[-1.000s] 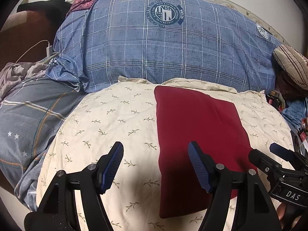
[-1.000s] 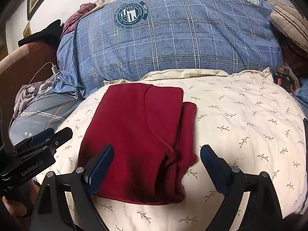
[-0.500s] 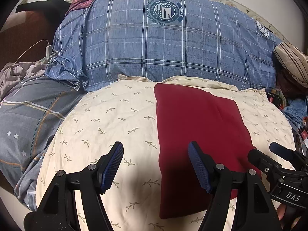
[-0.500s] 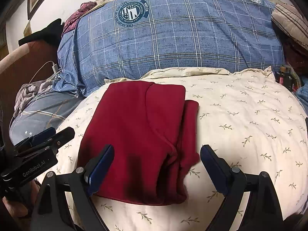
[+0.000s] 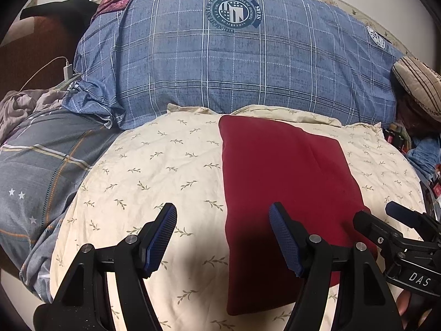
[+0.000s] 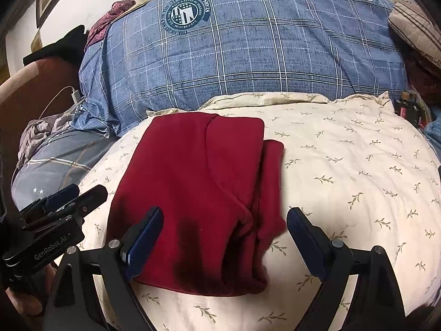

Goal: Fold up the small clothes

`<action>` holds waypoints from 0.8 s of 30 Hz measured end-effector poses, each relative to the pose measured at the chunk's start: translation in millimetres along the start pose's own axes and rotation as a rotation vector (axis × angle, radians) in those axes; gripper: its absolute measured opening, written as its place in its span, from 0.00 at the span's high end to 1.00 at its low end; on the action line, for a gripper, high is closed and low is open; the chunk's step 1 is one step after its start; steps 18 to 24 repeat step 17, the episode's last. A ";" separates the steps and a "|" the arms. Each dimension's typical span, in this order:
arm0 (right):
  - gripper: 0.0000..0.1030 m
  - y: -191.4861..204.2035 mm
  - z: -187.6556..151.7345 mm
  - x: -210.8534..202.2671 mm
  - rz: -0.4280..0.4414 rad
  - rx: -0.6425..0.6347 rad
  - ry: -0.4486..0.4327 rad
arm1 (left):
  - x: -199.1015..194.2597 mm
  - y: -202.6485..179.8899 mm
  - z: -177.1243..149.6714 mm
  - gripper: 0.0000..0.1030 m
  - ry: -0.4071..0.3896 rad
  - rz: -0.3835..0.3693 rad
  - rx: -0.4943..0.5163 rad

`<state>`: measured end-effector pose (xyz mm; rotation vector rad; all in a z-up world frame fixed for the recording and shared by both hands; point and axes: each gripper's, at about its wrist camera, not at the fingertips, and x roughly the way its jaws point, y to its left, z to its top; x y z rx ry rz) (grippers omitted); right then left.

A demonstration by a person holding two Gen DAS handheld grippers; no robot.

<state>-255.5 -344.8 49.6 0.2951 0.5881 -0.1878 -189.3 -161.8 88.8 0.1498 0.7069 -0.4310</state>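
A dark red garment [image 5: 286,182] lies folded into a flat rectangle on a cream leaf-print pillow [image 5: 154,171]. In the right wrist view the garment [image 6: 193,187] shows layered folds along its right edge. My left gripper [image 5: 223,237] is open and empty, hovering over the garment's near left edge. My right gripper [image 6: 224,234] is open and empty, just above the garment's near end. Each gripper shows at the edge of the other's view: the right one [image 5: 397,229] and the left one [image 6: 69,198].
A big blue plaid pillow [image 5: 237,63] stands behind the cream one. A grey striped quilt [image 5: 41,165] lies at the left, with a white charger and cable [image 5: 67,69]. A striped tan cushion [image 5: 419,82] and small clutter sit at the right.
Both grippers stay open and nearly still. The views have shifted slightly back from the garment. The garment has not moved.
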 end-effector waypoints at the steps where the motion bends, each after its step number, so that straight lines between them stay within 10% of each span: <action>1: 0.11 -0.1 0.2 0.4 0.000 0.000 0.002 | 0.4 -0.5 -0.1 0.33 0.001 0.000 0.000; 24: 0.11 -4.1 3.1 4.3 -0.006 0.003 0.005 | 7.5 5.2 1.1 0.33 -0.011 -0.024 -0.005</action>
